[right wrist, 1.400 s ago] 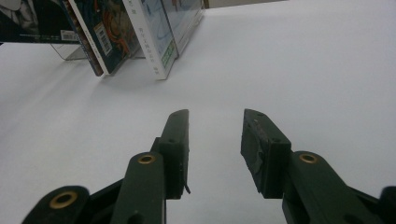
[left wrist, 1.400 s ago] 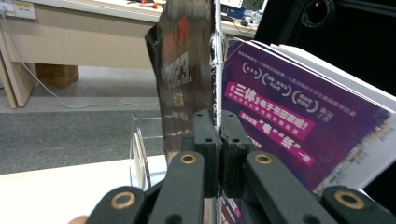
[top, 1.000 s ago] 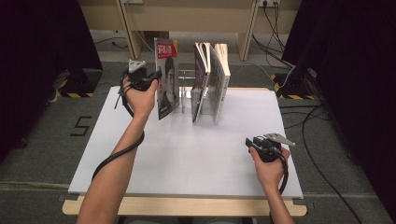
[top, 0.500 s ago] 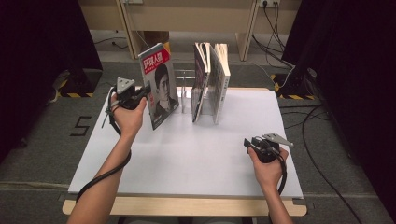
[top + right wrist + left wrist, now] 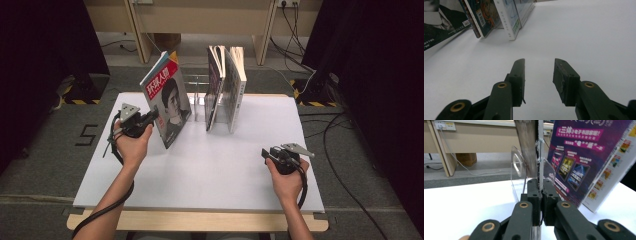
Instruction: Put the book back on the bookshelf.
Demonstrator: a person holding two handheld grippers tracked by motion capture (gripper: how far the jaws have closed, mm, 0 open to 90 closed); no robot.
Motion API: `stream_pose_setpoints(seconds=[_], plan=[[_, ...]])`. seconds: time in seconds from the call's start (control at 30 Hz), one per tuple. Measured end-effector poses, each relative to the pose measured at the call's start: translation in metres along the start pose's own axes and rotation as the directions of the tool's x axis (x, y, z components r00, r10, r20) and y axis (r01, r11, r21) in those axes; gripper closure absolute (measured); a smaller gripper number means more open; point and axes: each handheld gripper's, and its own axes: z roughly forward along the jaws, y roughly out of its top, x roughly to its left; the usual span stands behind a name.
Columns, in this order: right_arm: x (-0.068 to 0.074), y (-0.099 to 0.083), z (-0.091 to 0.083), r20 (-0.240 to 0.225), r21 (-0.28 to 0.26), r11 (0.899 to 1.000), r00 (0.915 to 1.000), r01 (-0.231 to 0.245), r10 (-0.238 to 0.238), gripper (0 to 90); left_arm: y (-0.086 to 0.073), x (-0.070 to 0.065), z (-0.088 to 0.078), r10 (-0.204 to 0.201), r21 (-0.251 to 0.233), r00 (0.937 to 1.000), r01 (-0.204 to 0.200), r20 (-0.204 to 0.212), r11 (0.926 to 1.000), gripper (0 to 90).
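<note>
High view: we see our left claw (image 5: 150, 118) pinched tight on a magazine (image 5: 167, 102), which leans at the far left of the white worktop (image 5: 210, 165), left of the clear rack (image 5: 196, 97). Our right claw (image 5: 267, 154) rests near right, partly open, holding nothing.

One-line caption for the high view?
Left gripper holds a tilted magazine beside the clear rack; right gripper rests open.

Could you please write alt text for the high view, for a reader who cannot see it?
The left gripper holds a tilted magazine by its edge above a white table. More magazines stand in a clear rack behind; the right gripper rests open near the front.
</note>
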Motion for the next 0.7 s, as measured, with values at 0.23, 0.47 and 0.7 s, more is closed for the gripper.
stream_pose_setpoints(seconds=[0.23,0.47,0.7], plan=[[-0.001,0.000,0.000,0.000,0.004,1.000,1.0000,0.003,-0.003,62.0,-0.009,-0.004,-0.004,0.010,0.003,0.9999,-0.010,0.011,0.9999,85.8],[-0.002,-0.001,0.001,0.002,0.008,1.000,1.0000,-0.007,0.007,61.9,-0.013,-0.007,-0.004,0.017,0.004,0.9996,-0.017,0.024,0.9999,84.2],[-0.002,-0.001,0.001,0.002,0.009,1.000,1.0000,-0.009,0.009,61.9,-0.012,-0.006,-0.001,0.016,0.001,0.9996,-0.016,0.023,0.9999,82.7]])
